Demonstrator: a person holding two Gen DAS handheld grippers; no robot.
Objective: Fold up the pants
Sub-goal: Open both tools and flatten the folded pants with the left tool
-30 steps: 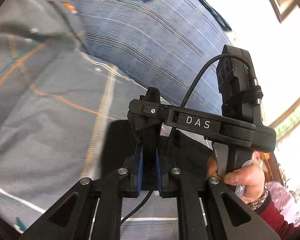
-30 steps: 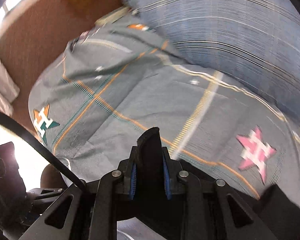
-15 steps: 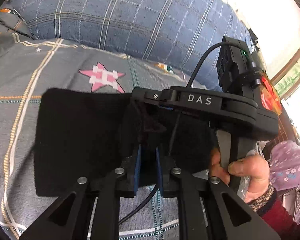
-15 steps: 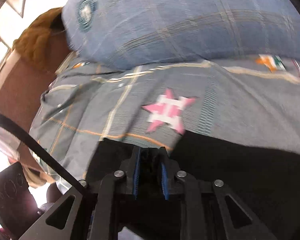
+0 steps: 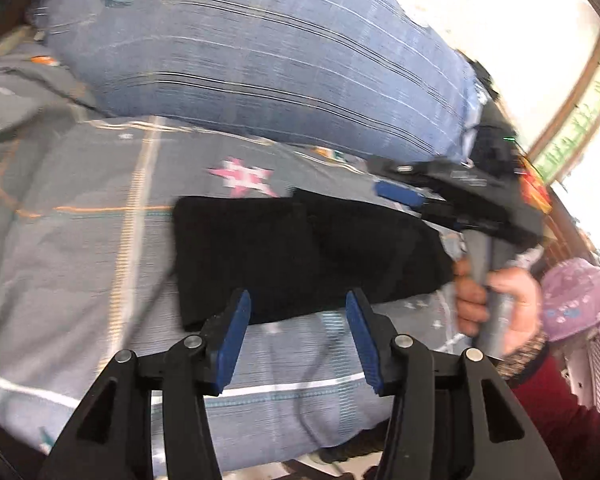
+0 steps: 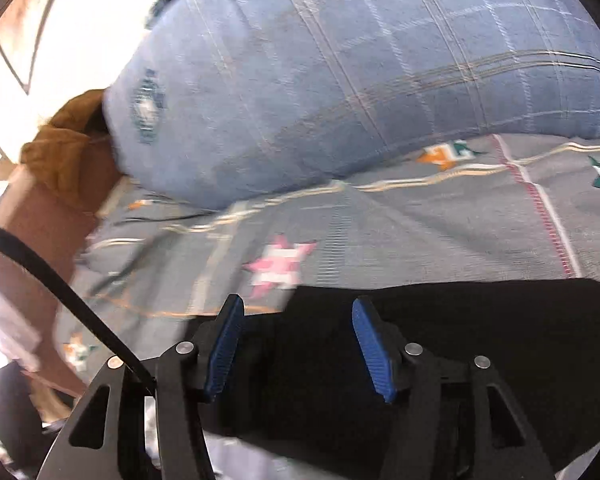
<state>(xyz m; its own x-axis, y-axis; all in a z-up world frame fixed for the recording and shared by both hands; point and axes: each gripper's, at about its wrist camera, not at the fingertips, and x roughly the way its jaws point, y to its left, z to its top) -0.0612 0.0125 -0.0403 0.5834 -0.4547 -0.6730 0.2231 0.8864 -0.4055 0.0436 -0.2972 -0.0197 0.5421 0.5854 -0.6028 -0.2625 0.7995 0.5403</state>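
The black pants (image 5: 300, 256) lie folded in a flat rectangle on the grey patterned bedsheet (image 5: 80, 260). My left gripper (image 5: 297, 296) hovers at their near edge. Its jaws are opening, and the blue pads (image 5: 236, 336) stand apart without pressing the cloth. A hand (image 5: 496, 304) holds my right gripper (image 5: 420, 208) over the right end of the pants. In the right wrist view that gripper (image 6: 298, 302) hangs above the black pants (image 6: 460, 340). Its jaws are opening too, with the cloth below the blue pads (image 6: 374, 348), not pinched.
A big blue plaid pillow (image 5: 260, 60) (image 6: 340, 80) bulks up just behind the pants. A pink star (image 5: 244, 178) marks the sheet beside them. A brown garment (image 6: 68, 148) lies at the far left and purple floral cloth (image 5: 572, 296) at the right. A black cable (image 6: 60, 284) crosses the lower left.
Both grippers were shut on black cloth; now both stand apart and the pants lie flat on the sheet. The left gripper has drawn back from them.
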